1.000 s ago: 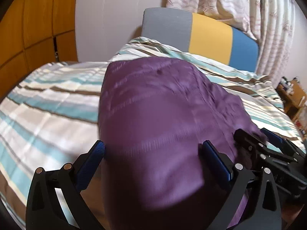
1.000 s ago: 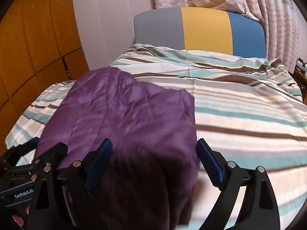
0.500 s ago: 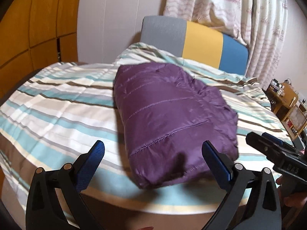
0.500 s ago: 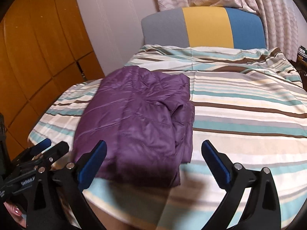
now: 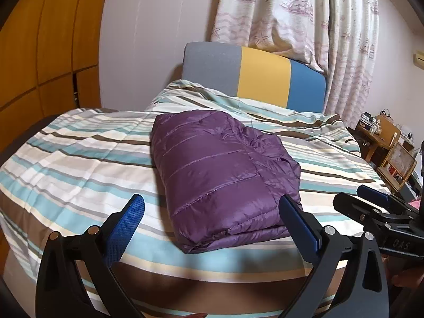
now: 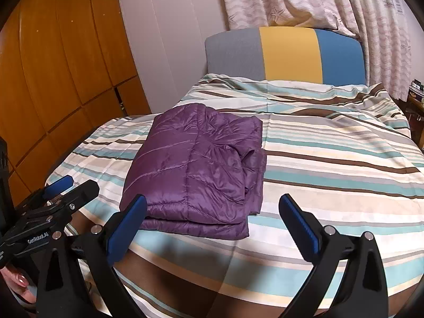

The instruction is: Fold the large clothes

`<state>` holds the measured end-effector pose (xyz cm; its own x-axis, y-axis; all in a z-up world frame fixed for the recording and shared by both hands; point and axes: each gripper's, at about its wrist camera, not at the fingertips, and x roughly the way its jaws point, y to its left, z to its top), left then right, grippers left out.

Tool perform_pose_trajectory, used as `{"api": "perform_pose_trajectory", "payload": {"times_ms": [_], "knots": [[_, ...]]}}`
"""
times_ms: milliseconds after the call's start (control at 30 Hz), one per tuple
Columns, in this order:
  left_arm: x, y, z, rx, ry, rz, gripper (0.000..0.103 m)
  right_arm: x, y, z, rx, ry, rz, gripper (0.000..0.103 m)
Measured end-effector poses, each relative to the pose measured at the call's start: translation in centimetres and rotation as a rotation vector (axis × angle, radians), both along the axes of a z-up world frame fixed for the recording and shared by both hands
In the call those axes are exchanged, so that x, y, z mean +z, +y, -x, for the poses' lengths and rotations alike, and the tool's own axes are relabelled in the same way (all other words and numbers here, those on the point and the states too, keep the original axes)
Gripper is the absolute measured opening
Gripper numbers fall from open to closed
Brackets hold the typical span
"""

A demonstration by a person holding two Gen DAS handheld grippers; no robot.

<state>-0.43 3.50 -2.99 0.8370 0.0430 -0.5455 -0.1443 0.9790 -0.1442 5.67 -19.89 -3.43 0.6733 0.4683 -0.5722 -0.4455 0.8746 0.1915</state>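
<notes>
Left gripper [image 5: 212, 213] is held spread wide, nothing between the pads, short of the near bed edge. Purple quilted jacket [image 5: 220, 169] is seen folded into a compact stack on the striped bedspread [image 5: 79, 159], left of centre. Right gripper [image 6: 213, 213] is likewise spread, empty. Folding is judged complete; at most, the loose right-hand flap needs tidying.
</notes>
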Motion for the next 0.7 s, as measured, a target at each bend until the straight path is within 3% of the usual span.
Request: {"api": "perform_pose_trajectory", "payload": {"times_ms": [700], "knots": [[-0.54, -0.52, -0.09, -0.022, 0.013, 0.01, 0.1, -0.02, -0.56, -0.07, -0.017, 0.009, -0.014, 0.099]]}}
